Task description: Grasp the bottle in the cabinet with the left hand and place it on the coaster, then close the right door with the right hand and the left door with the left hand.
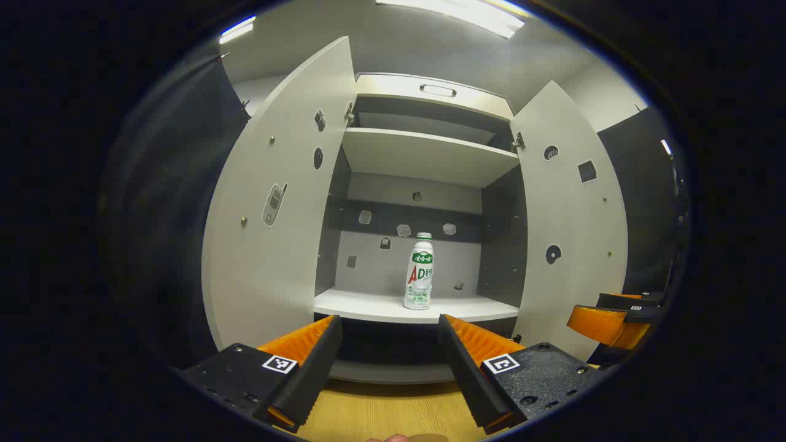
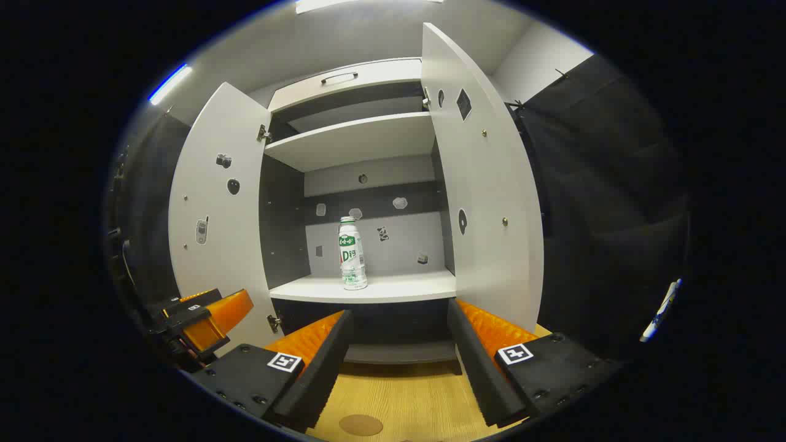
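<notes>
- Both tongs spread wide, empty: left gripper (image 1: 389, 325) facing the cabinet (image 1: 424, 156), right gripper (image 2: 399, 322) alongside.
- Advance left straight in, level, between both open doors; clamp mid-body, below the cap.
- Bottle (image 1: 419, 272): white, green-labelled, upright near the lower shelf's front edge.
- Coaster (image 2: 361, 424) on wooden counter, near edge.

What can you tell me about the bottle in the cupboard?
The bottle is white, plastic-looking, with a pale cap and a green, red and white label around it. It stands upright, cap on, by itself on the cabinet's lower shelf, between the two open doors. Only the shelf touches it; neither gripper is near it.
</notes>
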Demonstrator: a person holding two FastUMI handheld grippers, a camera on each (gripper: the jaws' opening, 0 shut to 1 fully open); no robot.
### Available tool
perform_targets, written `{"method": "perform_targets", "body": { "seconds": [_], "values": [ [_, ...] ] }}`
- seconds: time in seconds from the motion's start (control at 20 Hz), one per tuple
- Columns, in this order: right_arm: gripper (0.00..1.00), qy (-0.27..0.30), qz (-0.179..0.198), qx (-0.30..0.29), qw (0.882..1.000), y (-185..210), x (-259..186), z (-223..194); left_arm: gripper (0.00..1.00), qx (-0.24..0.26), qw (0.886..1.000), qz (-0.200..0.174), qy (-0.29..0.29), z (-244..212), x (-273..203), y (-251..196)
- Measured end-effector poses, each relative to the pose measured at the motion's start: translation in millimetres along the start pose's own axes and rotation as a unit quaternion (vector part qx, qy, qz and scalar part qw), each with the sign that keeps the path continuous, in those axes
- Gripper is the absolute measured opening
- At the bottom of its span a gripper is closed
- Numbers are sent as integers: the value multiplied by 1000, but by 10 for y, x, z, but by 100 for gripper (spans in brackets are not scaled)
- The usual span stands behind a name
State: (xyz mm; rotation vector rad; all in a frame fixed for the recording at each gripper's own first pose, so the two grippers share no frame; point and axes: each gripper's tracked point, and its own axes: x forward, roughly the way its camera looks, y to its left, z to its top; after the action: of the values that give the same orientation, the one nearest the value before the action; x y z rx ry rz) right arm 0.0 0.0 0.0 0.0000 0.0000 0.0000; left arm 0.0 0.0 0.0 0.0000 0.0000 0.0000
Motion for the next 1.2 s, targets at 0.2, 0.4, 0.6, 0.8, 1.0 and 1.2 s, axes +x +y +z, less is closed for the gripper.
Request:
{"method": "perform_targets", "body": {
  "seconds": [0.2,0.4,0.6,0.8,1.0,1.2],
  "values": [
    [100,2,1,1,1000,4,-2,-13,95,2,1000,1,0,-4,-12,13],
    [100,3,1,1,1000,14,-14,-16,95,3,1000,1,1,-9,-21,17],
    [100,1,0,2,1000,11,-38,-11,95,3,1000,1,0,7,-37,12],
    [100,0,0,1,1000,11,-64,-9,95,5,1000,-1,-2,31,-63,12],
    [100,0,1,2,1000,30,-96,-5,92,5,1000,1,-2,38,-101,21],
    [100,-2,3,1,1000,43,-109,12,95,8,1000,5,-8,90,-131,60]
  ]
}}
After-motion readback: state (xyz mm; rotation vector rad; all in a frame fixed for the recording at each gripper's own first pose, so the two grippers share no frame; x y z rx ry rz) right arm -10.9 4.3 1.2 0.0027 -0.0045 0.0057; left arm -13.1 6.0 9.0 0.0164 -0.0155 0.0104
